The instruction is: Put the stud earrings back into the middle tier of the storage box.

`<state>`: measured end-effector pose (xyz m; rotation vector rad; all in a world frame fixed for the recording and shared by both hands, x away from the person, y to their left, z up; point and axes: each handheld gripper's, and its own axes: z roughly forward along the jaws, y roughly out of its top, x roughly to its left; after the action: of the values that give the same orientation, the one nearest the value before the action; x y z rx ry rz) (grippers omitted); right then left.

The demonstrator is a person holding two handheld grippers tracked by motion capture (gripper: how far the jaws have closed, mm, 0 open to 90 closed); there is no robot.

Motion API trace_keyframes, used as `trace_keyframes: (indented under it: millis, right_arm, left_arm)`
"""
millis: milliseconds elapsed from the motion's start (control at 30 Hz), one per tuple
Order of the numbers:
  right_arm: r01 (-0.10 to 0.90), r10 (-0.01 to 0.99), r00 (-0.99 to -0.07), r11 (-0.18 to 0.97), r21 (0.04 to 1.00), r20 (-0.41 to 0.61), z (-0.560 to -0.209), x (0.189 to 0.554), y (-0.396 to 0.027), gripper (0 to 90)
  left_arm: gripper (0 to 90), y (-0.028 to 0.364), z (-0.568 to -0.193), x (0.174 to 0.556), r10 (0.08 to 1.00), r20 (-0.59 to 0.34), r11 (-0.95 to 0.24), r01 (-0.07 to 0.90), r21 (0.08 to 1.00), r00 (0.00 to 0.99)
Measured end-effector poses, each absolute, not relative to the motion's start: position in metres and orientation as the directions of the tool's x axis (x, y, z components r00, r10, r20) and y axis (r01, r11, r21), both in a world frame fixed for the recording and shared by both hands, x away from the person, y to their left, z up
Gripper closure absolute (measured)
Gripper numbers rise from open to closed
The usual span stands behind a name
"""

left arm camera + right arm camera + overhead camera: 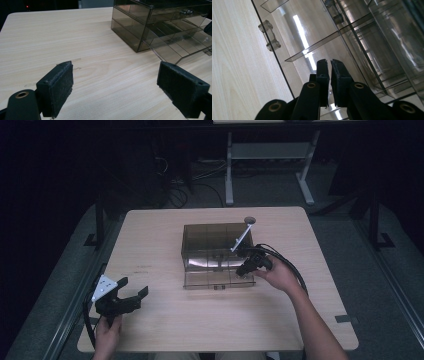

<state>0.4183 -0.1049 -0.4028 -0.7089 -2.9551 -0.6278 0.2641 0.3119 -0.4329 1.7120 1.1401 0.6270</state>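
Nearest the camera, the left tongs (131, 292) hang over the near left of the pale wood-grain surface (165, 325), spread wide with nothing between them, well apart from the smoky transparent plastic drawer box (207, 240). Dark floor, cables and a grey metal table frame (270, 160) lie beyond the far edge. Mid-surface sits the box, its lower drawer (217, 279) pulled toward the near side. Over that drawer's right part hover the right tongs (329, 75), pressed nearly together, pinching nothing visible.

High view overhead; claw views near drawer box (215, 252).
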Motion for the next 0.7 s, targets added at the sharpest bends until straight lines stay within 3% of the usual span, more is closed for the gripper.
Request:
trace_keyframes:
  millis: [700]
  right_arm:
    - [0.460, 0.445, -0.884, 0.776, 0.432, 0.142, -0.391, 0.407, -0.121, 72.4]
  left_arm:
    - [13.1, 0.310, -0.433, 0.264, 0.895, -0.085, -0.114, 0.410, 0.905, 0.438]
